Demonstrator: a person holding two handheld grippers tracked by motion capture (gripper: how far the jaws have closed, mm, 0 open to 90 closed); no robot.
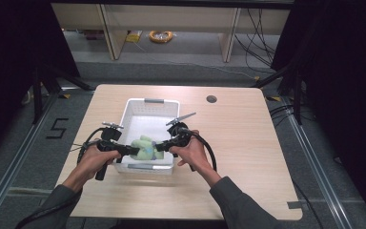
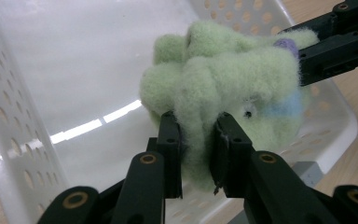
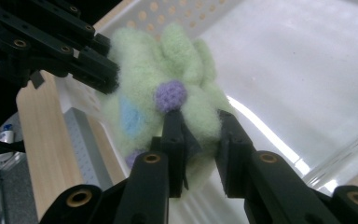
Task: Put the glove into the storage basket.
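Plainly the green plush toy [image 1: 145, 148] is a light, soft thing; its fleece squashes wherever it is pinched, so it should neither slip nor break, though a shallow pinch on loose pile could pull free; the safer hold, I judge, is deep on a fold or limb at each side, as here. It hangs over the near end of the white perforated basket [image 1: 138, 107] that stands on the wooden table [image 1: 248, 143], held up between the two tools above the basket's floor; whether any part of it touches the near rim I cannot tell. The left gripper [image 2: 196, 135] has its jaws drawn close together and clamped on a thick fold of green fleece, which bulges out around the pads; the right gripper [image 3: 199, 128] is likewise narrowly closed, biting the fleece just below a small purple knob [image 3: 171, 95], with a pale blue patch [image 3: 130, 116] beside it; so both grasp the toy from opposite sides.
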